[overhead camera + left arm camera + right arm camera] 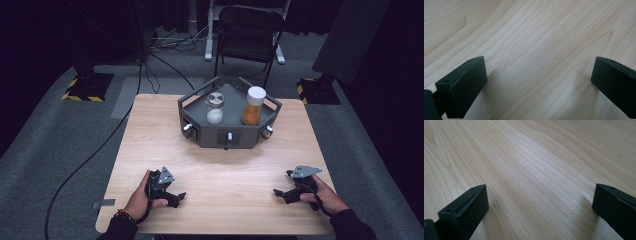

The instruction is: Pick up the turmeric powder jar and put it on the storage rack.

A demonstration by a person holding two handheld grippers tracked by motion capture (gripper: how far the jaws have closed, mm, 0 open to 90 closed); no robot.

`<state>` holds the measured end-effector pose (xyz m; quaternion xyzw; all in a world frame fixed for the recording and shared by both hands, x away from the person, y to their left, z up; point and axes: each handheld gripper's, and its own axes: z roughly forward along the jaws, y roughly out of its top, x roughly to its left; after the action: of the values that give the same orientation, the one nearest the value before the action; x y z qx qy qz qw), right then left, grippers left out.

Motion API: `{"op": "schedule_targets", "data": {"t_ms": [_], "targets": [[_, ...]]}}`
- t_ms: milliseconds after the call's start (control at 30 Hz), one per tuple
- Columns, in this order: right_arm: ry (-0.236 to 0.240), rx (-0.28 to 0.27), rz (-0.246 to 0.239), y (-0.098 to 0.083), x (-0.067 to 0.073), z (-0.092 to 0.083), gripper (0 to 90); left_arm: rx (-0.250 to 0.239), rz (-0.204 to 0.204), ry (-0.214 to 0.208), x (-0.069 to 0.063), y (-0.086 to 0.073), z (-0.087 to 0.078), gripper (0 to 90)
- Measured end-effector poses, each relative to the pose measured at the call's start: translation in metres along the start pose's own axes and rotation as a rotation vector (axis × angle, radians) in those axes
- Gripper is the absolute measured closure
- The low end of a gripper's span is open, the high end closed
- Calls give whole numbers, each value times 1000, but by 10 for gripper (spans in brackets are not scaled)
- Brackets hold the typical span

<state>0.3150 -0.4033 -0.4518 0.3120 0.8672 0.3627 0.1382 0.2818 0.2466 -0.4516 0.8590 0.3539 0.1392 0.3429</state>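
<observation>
Wooden bench [220, 165] from above. Left claw [176, 196] near the front-left corner and right claw [280, 193] near the front-right corner — both rest low on the wood, jaws spread wide, nothing between them. Toward the back edge, centred, a grey tray [200, 131] carries a white-capped jar [254, 106] of orange contents and a metal-lidded jar [215, 107] of white — well apart from both claws.
</observation>
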Motion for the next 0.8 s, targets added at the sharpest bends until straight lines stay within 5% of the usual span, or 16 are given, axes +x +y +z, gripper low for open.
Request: {"op": "schedule_targets", "data": {"t_ms": [800], "targets": [[2,1,2,1,0,1,0,-4,-4,4,-1,-1,-1,1]]}}
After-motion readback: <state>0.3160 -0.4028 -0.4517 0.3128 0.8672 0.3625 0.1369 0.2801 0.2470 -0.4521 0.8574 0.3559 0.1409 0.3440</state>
